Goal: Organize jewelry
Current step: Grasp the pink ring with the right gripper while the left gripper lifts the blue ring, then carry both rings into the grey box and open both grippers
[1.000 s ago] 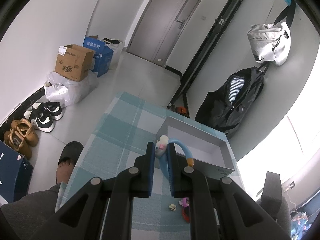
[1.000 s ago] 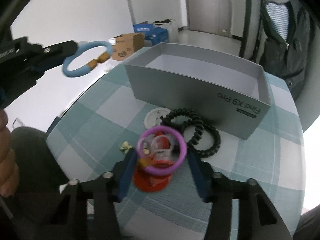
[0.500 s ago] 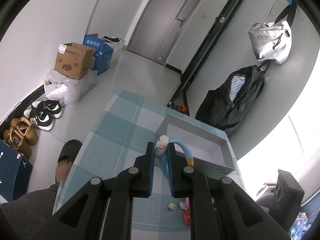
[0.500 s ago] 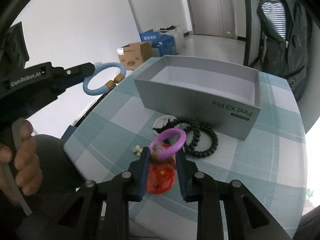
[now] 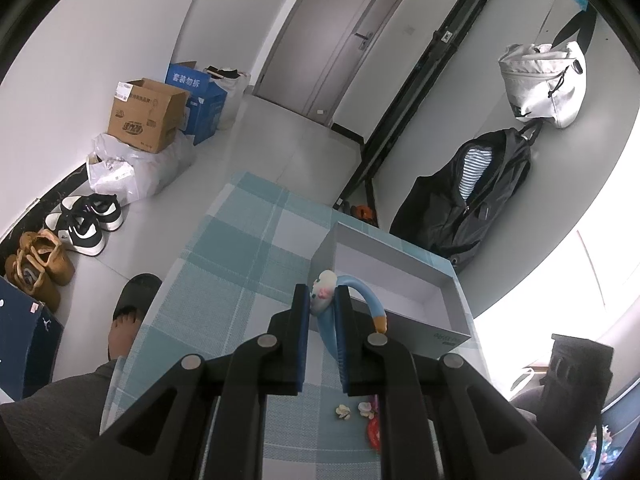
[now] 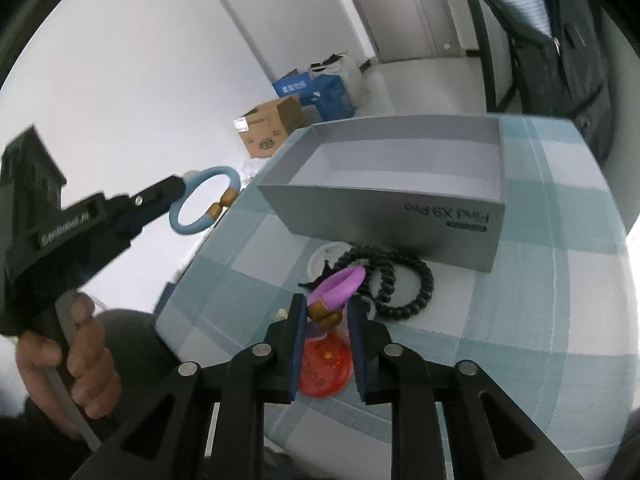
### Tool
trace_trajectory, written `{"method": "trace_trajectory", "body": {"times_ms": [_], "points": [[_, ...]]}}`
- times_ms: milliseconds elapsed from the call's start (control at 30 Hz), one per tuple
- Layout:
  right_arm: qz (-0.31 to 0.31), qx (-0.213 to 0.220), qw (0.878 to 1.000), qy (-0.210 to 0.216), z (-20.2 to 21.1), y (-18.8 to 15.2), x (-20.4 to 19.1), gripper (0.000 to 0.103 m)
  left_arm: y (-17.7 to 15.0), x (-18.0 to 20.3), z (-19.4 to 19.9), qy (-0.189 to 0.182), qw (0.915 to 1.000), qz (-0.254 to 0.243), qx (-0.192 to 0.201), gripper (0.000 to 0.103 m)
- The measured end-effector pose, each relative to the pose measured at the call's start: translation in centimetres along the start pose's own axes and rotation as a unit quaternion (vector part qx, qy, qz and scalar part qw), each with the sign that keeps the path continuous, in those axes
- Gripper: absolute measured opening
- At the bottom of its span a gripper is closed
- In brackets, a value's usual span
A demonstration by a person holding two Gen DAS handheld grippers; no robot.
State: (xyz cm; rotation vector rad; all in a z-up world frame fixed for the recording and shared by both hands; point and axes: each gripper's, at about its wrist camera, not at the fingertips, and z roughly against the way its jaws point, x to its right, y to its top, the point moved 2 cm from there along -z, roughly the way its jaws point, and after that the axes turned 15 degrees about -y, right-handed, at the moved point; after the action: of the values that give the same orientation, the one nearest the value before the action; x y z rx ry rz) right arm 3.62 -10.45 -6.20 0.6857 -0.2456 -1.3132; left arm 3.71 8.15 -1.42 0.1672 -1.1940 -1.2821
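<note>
Both tongs are gripping bracelets — right tongs (image 6: 327, 312) clamping purple bracelet (image 6: 340, 286), left tongs (image 5: 323, 300) clenching blue bracelet (image 5: 362, 294) — grey box (image 6: 384, 222) lying upper centre, nearer the right.

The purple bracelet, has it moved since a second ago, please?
Yes. The purple bracelet has risen off the red badge and tilted edge-on in the right gripper.

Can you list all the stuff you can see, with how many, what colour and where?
Open cardboard box: one, grey, on the checked tablecloth.
Blue ring bracelet: one, in the left gripper.
Purple ring bracelet: one, in the right gripper.
Black beaded bracelet: one, in front of the box.
Round red badge: one, under the right gripper.
Small flower charms: two, cream.
Person's hand: one, holding the left gripper's handle.
</note>
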Motion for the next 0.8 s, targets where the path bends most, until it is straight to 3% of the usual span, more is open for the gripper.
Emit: {"method": "trace_trajectory", "body": {"times_ms": [400, 800], "points": [[-0.048, -0.015, 0.998, 0.031, -0.5, 1.1, 1.5, 0.015, 0.0, 0.0, -0.5, -0.001, 1.0, 0.002, -0.009, 0.008], [-0.091, 0.025, 0.992, 0.084, 2.0, 3.6, 3.2, 0.014, 0.1, 0.2, -1.0, -0.011, 0.9998, 0.003, -0.018, 0.008]]}}
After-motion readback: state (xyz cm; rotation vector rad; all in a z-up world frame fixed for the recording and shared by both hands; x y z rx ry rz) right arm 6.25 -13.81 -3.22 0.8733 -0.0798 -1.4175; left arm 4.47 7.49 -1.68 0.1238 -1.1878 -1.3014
